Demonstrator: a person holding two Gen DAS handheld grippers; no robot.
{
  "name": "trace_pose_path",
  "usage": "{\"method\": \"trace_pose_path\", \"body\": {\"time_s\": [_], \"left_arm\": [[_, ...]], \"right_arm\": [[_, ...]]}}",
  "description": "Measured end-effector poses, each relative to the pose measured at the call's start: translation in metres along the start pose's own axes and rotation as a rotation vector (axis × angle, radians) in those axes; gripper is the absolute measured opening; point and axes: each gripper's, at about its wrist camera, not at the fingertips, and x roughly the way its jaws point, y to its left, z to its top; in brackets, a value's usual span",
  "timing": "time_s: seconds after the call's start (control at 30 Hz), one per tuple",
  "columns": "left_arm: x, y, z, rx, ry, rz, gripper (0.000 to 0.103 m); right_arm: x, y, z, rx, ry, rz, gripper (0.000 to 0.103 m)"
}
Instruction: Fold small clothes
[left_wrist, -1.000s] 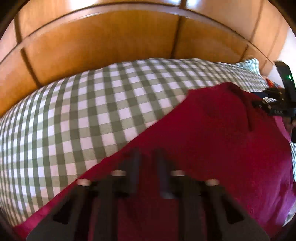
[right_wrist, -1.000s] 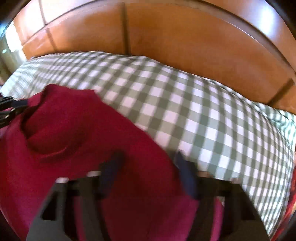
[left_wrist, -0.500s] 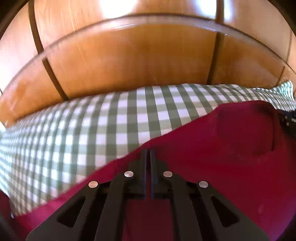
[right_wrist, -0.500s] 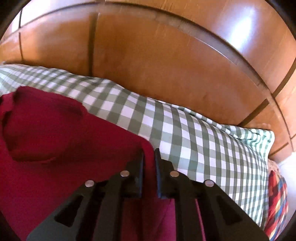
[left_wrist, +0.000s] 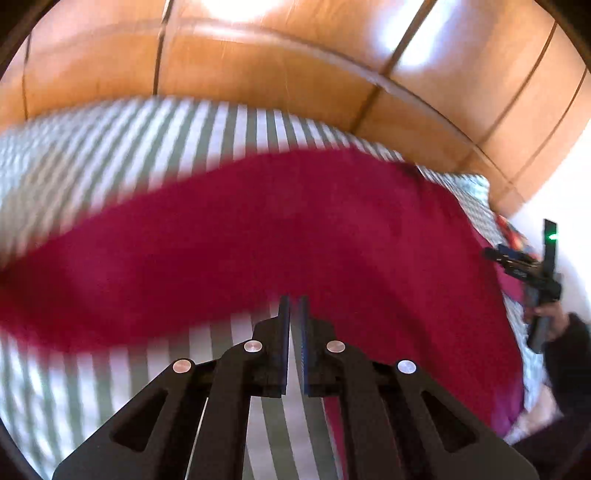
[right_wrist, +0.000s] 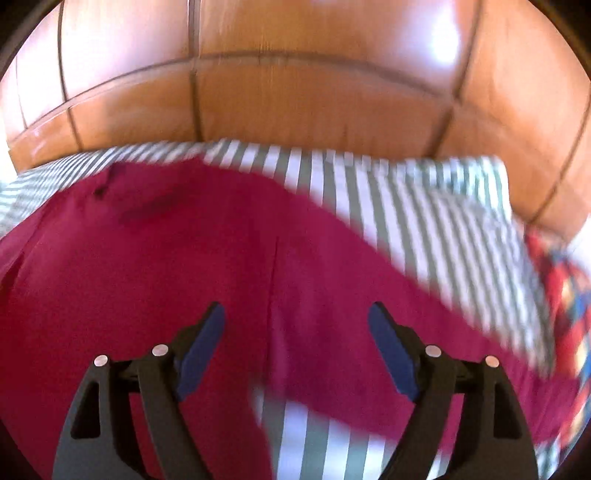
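A dark red garment (left_wrist: 295, 229) lies spread across the green-and-white checked bed cover (left_wrist: 110, 147), blurred by motion. My left gripper (left_wrist: 293, 304) is shut, and its tips pinch the garment's near edge. Red cloth runs down to the right of the fingers. In the right wrist view the same garment (right_wrist: 184, 258) lies under my right gripper (right_wrist: 295, 310). That gripper's jaws are opening wide, with the cloth below them and nothing pressed between the blue pads (right_wrist: 391, 347). The right gripper (left_wrist: 524, 266) also shows at the far right of the left view, held by a hand (left_wrist: 546, 317).
A glossy wooden headboard (right_wrist: 295, 92) rises right behind the bed. The checked cover (right_wrist: 406, 192) bulges like a pillow at the back right. A red, blue and yellow patterned cloth (right_wrist: 565, 288) lies at the right edge of the bed.
The right gripper has opened and let go of the red cloth. Both grippers have swept fast across the bed. The garment now lies flatter, with checked cover showing in front of it.
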Motion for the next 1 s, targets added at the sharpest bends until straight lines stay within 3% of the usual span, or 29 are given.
{"method": "trace_pose_path", "body": {"time_s": [0.07, 0.1, 0.13, 0.2, 0.27, 0.4, 0.5, 0.53, 0.6, 0.63, 0.73, 0.83, 0.9, 1.0], "left_arm": [[-0.013, 0.001, -0.039, -0.047, 0.017, -0.061, 0.003], [-0.018, 0.002, -0.054, -0.071, 0.028, -0.095, 0.007], [-0.023, 0.0, -0.072, -0.089, 0.047, -0.111, 0.025], [-0.03, -0.004, -0.098, -0.13, 0.052, -0.13, 0.033], [-0.04, -0.012, -0.119, -0.139, 0.056, -0.169, 0.033], [-0.053, -0.029, -0.148, -0.114, 0.063, -0.161, 0.033], [-0.054, -0.043, -0.162, -0.061, 0.078, -0.133, 0.026], [-0.055, -0.048, -0.166, -0.047, 0.073, -0.121, 0.011], [-0.054, -0.052, -0.166, -0.037, 0.056, -0.085, 0.006], [-0.058, -0.054, -0.162, -0.033, 0.035, -0.067, 0.006], [-0.092, -0.056, -0.139, -0.039, -0.091, -0.065, 0.005], [-0.123, -0.06, -0.134, -0.013, -0.158, -0.069, 0.005], [-0.121, -0.058, -0.14, -0.008, -0.129, -0.047, 0.005], [-0.088, -0.048, -0.168, -0.028, 0.017, 0.002, 0.005]], "right_arm": [[-0.015, -0.005, -0.03, 0.047, 0.042, 0.058, 0.079], [-0.024, -0.009, -0.049, 0.069, 0.065, 0.08, 0.079], [-0.029, -0.011, -0.059, 0.084, 0.076, 0.094, 0.079], [-0.046, -0.016, -0.088, 0.138, 0.121, 0.153, 0.079], [-0.061, -0.018, -0.113, 0.172, 0.153, 0.198, 0.079], [-0.08, -0.009, -0.145, 0.146, 0.193, 0.236, 0.079], [-0.09, 0.006, -0.162, 0.078, 0.205, 0.219, 0.059], [-0.093, 0.011, -0.166, 0.055, 0.202, 0.209, 0.048], [-0.095, 0.017, -0.166, 0.05, 0.197, 0.214, 0.027], [-0.097, 0.019, -0.166, 0.051, 0.195, 0.214, 0.011], [-0.119, 0.019, -0.156, 0.047, 0.127, 0.218, 0.007], [-0.142, 0.011, -0.156, 0.065, 0.071, 0.227, 0.006], [-0.136, 0.005, -0.166, 0.077, 0.111, 0.212, 0.006], [-0.117, 0.008, -0.186, 0.045, 0.194, 0.158, 0.005]]}}
